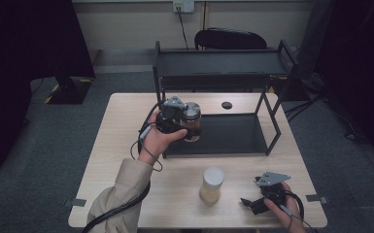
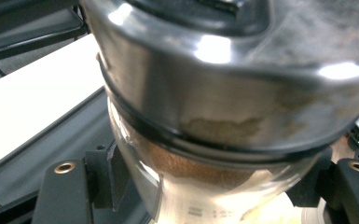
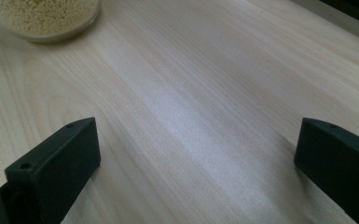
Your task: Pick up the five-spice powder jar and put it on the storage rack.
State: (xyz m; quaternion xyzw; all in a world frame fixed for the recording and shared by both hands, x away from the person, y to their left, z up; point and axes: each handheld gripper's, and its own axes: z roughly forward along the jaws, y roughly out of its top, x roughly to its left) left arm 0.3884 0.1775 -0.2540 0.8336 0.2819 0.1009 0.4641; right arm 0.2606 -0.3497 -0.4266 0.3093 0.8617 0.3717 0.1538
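While the high view looks down on the pale wooden table (image 1: 126, 160), the left gripper (image 1: 182, 121) at frame centre clamps a glass jar with a metal lid and brown contents (image 1: 192, 121) at the front left corner of the black metal two-tier rack (image 1: 223, 68); whether the jar rests on the lower shelf is unclear. Below it stands a grey-lidded jar of yellowish grains (image 1: 212, 185), and at lower right the right gripper (image 1: 250, 203) rests low, jaws spread, with nothing between them. From the left gripper view, the metal-lidded jar (image 2: 224, 107) crowds the frame between the jaws, blocking most of the rack; faint print on its glass is too blurred to read. Across the right gripper view, wide-parted jaws frame bare tabletop (image 3: 205, 116), and the grain jar's base (image 3: 42, 18) is cut off at upper left.
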